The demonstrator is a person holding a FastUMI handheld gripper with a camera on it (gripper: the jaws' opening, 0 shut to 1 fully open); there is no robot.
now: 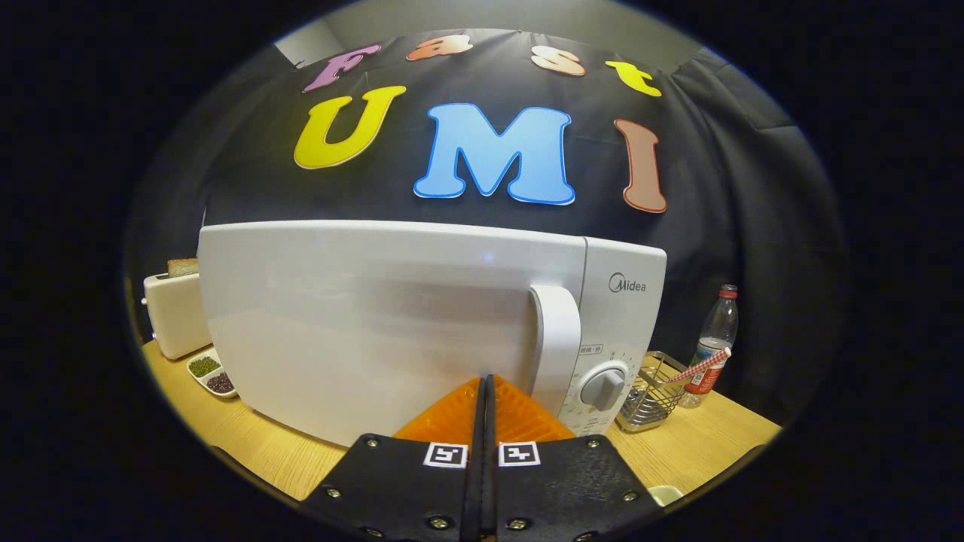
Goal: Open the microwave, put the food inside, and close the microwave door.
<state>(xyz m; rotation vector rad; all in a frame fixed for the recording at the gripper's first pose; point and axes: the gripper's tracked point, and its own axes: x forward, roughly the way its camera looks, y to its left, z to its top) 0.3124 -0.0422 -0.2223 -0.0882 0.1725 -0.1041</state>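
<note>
Just ahead of the tool (487, 384) stands the white microwave (392, 324), door closed. Tool fingers are pressed together, gripping nothing.

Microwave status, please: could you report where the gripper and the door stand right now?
Gripper shut, empty, tips at the door front beside the handle. Microwave door closed. Nothing between fingers and handle.

Mock kitchen booth w/ microwave (392, 324), toaster (175, 312), wooden table (248, 444), black cloth wall (723, 188).
</note>
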